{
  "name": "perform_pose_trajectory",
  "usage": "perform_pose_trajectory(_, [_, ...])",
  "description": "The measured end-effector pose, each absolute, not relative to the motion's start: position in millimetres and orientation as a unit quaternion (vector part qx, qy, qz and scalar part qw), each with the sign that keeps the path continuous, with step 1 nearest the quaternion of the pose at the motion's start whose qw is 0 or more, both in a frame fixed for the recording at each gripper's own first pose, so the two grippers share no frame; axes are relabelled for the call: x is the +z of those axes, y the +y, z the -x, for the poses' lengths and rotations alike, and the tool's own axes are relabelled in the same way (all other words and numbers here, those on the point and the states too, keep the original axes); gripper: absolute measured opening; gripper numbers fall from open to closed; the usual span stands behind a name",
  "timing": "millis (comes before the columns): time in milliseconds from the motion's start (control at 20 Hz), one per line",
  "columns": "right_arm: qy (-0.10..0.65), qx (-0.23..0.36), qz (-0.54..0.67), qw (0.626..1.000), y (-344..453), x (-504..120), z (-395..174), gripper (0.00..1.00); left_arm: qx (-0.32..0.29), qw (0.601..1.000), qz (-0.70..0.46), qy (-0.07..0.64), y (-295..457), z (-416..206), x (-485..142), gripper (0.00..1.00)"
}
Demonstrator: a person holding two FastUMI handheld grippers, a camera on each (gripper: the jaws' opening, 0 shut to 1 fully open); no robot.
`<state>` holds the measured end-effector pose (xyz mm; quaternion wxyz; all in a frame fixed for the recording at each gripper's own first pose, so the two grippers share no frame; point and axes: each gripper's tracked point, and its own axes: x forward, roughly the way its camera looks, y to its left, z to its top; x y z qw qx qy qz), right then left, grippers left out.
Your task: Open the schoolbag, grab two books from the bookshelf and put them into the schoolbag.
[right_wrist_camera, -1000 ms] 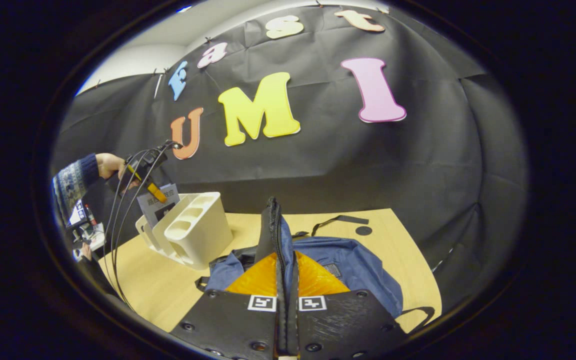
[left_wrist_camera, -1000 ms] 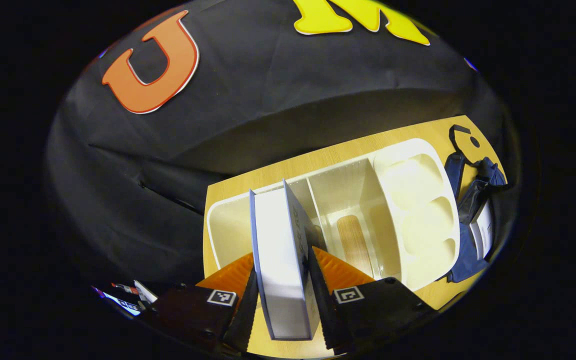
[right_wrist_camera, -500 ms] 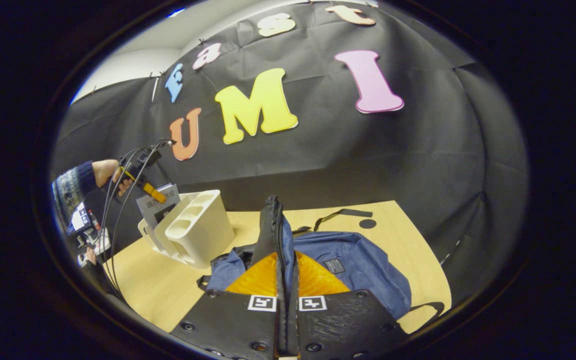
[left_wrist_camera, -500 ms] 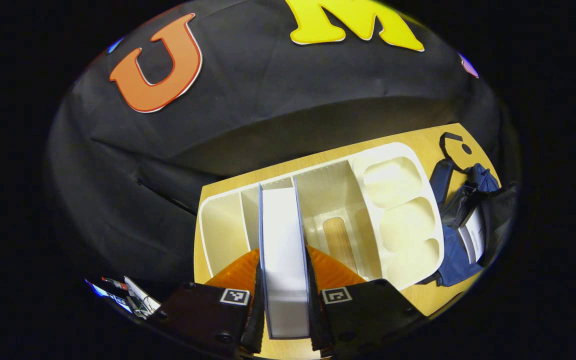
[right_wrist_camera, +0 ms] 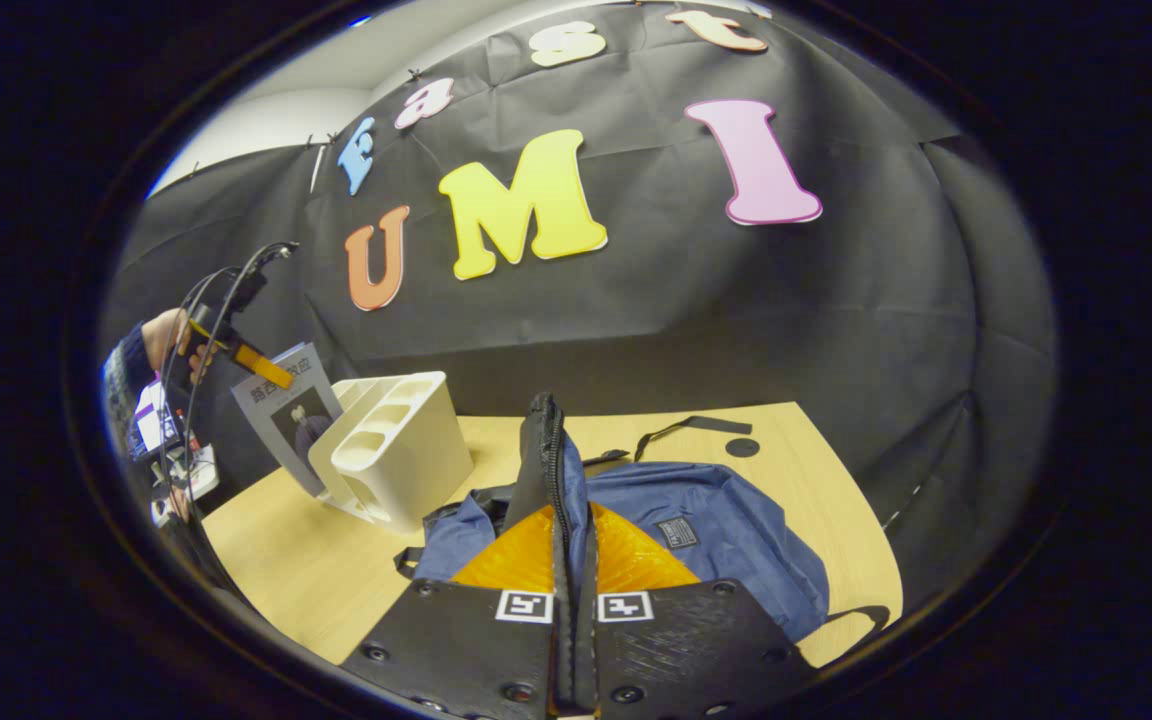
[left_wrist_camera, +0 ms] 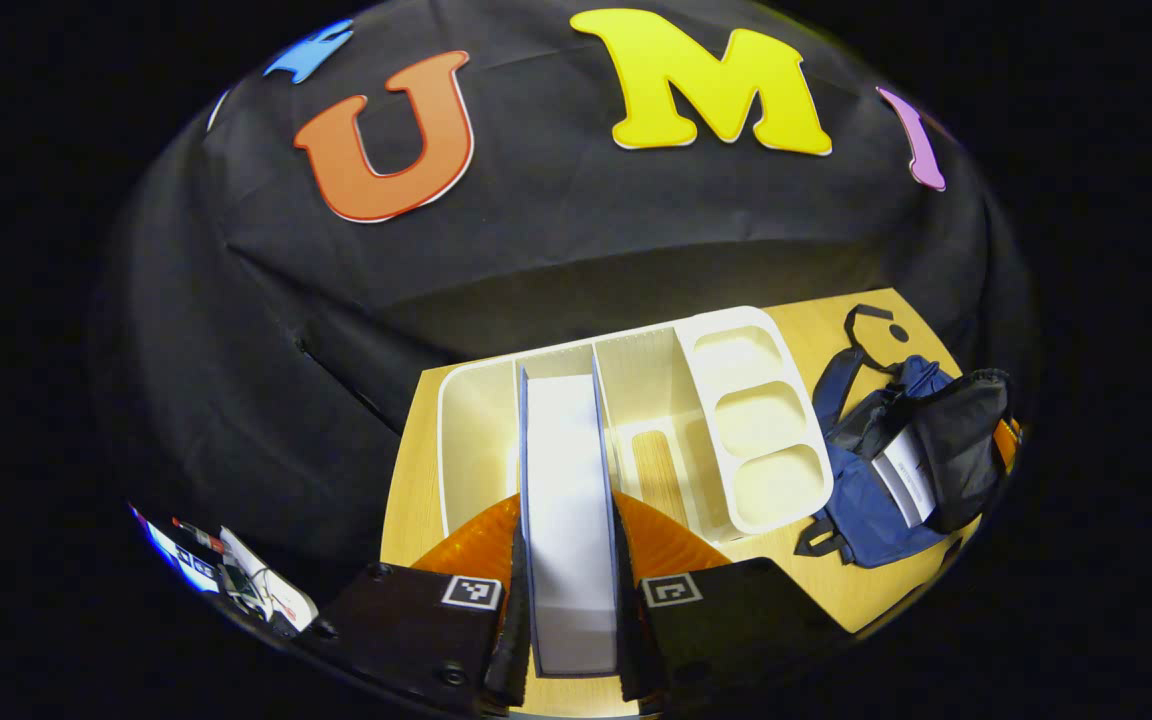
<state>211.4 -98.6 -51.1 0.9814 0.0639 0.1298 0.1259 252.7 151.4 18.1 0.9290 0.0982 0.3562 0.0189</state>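
Lifting a white-paged, blue-covered book (left_wrist_camera: 568, 520) clear of the cream plastic bookshelf (left_wrist_camera: 476, 440), left gripper (left_wrist_camera: 568, 610) pinching it by both covers | right gripper view: right gripper (right_wrist_camera: 574, 600) pressed onto the open flap of the navy fabric schoolbag (right_wrist_camera: 726, 530), seemingly holding the mouth open | next: carry the book over and slide it in | versus a second ago: book higher, nearly out.

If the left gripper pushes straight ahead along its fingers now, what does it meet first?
Probably the white bookshelf: the left gripper, shut on the book, points down into the rack, so the book's far edge would likely land there first. Depth is uncertain.
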Motion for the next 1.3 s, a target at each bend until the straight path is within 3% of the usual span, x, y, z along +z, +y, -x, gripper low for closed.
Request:
perform_pose_trajectory(350, [0.134, 0.126, -0.053, 0.981, -89, -55, -212, 0.02, 0.029, 0.943, 0.038, 0.328, 176, -167, 2, 0.36])
perform_pose_trajectory(400, [0.135, 0.127, -0.053, 0.981, -87, -54, -212, 0.02, 0.032, 0.944, 0.059, 0.322, 179, -157, -1, 0.40])
perform_pose_trajectory(550, [0.142, 0.127, -0.049, 0.981, -81, -58, -214, 0.02, 0.033, 0.945, 0.111, 0.307, 187, -127, -13, 0.36])
perform_pose_trajectory(600, [0.144, 0.127, -0.047, 0.980, -79, -59, -213, 0.02, 0.035, 0.944, 0.132, 0.302, 189, -118, -17, 0.40])
perform_pose_trajectory(700, [0.145, 0.126, -0.043, 0.980, -76, -59, -214, 0.02, 0.031, 0.940, 0.175, 0.291, 192, -99, -23, 0.37])
perform_pose_trajectory(1300, [0.162, 0.119, -0.022, 0.979, -66, -57, -217, 0.02, -0.052, 0.882, 0.395, 0.252, 138, -62, -65, 0.37])
